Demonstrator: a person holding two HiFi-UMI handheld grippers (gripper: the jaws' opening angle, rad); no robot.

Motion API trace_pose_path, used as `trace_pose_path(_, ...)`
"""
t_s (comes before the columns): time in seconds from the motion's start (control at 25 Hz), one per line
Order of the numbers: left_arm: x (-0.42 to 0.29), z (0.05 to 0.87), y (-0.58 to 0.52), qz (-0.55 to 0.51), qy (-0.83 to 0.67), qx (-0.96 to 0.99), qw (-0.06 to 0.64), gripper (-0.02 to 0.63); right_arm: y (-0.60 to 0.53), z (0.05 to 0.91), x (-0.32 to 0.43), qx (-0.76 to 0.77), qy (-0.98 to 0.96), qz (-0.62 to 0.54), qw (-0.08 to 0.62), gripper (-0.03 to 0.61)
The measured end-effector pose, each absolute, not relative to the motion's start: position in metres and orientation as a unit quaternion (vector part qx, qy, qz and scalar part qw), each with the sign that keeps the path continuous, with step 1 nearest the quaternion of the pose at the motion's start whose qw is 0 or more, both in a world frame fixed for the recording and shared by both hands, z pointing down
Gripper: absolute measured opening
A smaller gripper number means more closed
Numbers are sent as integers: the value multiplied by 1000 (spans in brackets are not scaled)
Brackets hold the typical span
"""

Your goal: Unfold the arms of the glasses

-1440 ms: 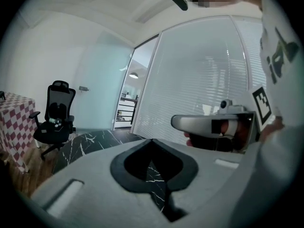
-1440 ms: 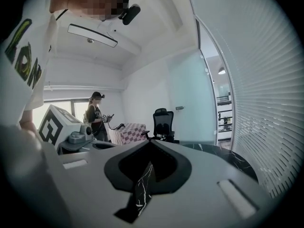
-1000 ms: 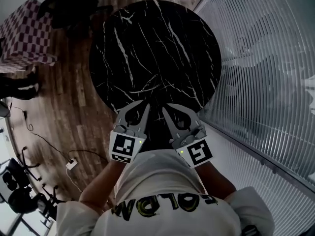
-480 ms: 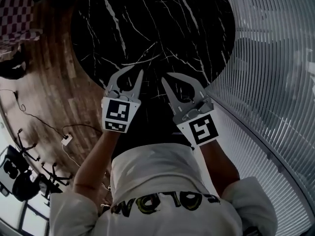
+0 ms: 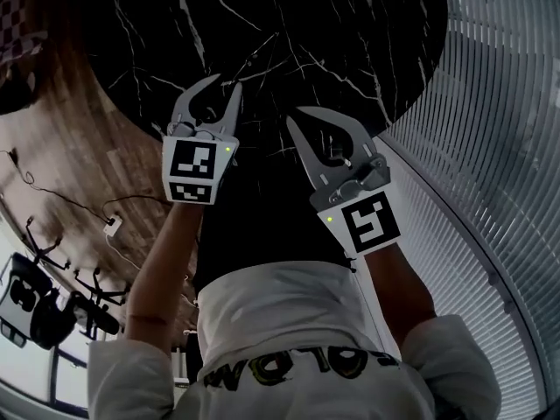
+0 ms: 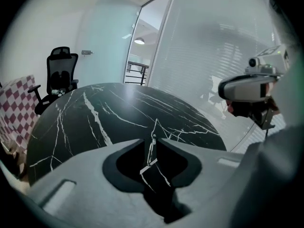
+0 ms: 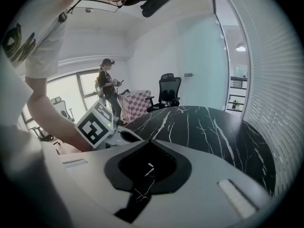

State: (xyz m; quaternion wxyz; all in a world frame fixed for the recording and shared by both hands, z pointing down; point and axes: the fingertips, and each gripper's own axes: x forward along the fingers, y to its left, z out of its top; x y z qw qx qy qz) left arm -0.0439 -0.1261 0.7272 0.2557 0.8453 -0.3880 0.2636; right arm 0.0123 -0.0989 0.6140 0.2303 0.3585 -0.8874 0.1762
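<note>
**Head view.** Both grippers are held above the near edge of the round black marble table (image 5: pixel 332 24). The left gripper (image 5: pixel 227 83) has its jaws slightly parted. The right gripper (image 5: pixel 296 117) is clenched tip to tip. A slatted wall (image 5: pixel 499 103) curves round the table's right side.

**Left gripper view.** The left gripper (image 6: pixel 152 140) has just been opening. A narrow slit separates its jaws, and only the table (image 6: pixel 95 113) shows through it. An office chair (image 6: pixel 59 72) stands beyond the table's far left edge.

**Right gripper view.** The jaws of the right gripper (image 7: pixel 149 140) meet, with nothing between them. The table (image 7: pixel 213 127) lies ahead. A standing person (image 7: pixel 107 87) and the office chair (image 7: pixel 168 91) are behind the table.

These views do not show where the glasses are.
</note>
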Motion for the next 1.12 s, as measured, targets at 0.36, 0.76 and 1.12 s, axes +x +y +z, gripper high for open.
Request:
trace_pose_path(0.36,-37,756,-133,257,-370,855,257,72,-91,643,18,363,-877,207,237,2)
trace_pose_path(0.76,-30,756,-139,259,-358,866,235,5,-93,645,25,370,-874,209,234,2)
trace_pose_path(1.12,-26,729,-138,246,-362,866,241,3,-99,626,32,376,-879,188,224,2)
